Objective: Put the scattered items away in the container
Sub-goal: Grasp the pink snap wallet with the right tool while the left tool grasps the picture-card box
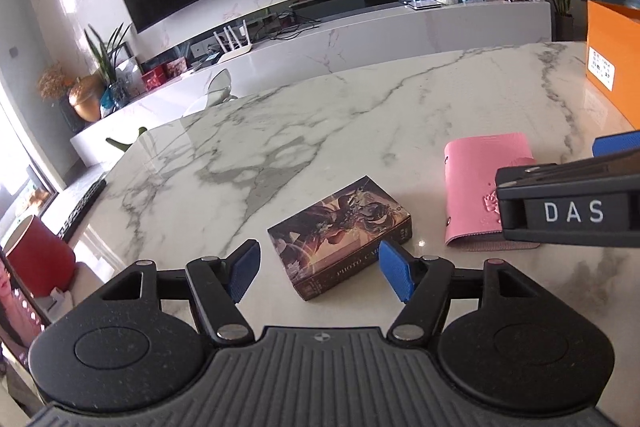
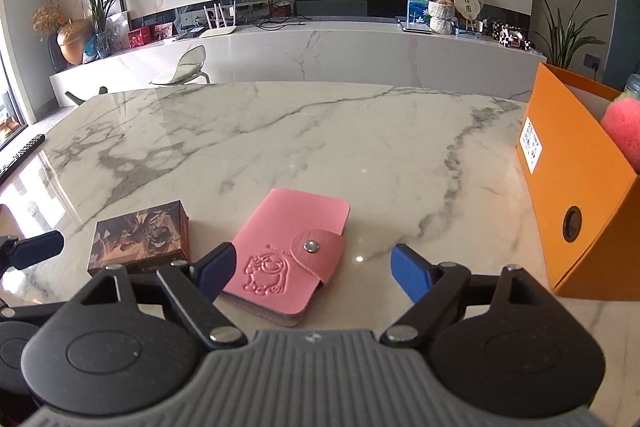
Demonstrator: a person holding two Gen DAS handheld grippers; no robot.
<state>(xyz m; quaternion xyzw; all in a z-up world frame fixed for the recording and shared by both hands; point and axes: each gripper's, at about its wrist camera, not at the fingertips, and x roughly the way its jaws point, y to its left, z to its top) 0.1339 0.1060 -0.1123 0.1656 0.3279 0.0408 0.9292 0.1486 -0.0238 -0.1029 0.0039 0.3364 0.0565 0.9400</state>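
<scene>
Table: a white marble tabletop with grey veins (image 2: 280, 147) carries everything the task concerns.
Left gripper: the black left gripper with blue finger pads (image 1: 318, 273) hovers low at the near edge, its fingers spread wide apart and holding nothing.
Card box: a dark rectangular cardboard box printed with fantasy artwork (image 1: 340, 235) lies flat on the table; its near corner sits in the gap between the left gripper's fingers, and whether a pad touches it cannot be told.
Right gripper: the black right gripper with blue finger pads (image 2: 312, 273) is likewise spread apart and empty, at the near edge to the right of the left one.
Card holder: a pink leather card holder with a snap flap and an embossed cartoon figure (image 2: 290, 247) lies flat, just right of the dark box and apart from it; its near end reaches in between the right gripper's fingers.
Container: an open orange cardboard box with a white label and a round hole in its side (image 2: 576, 195) stands at the right of the table, well apart from the pink holder.
Inside the container: a pink fluffy thing (image 2: 622, 131) shows above its rim.
</scene>
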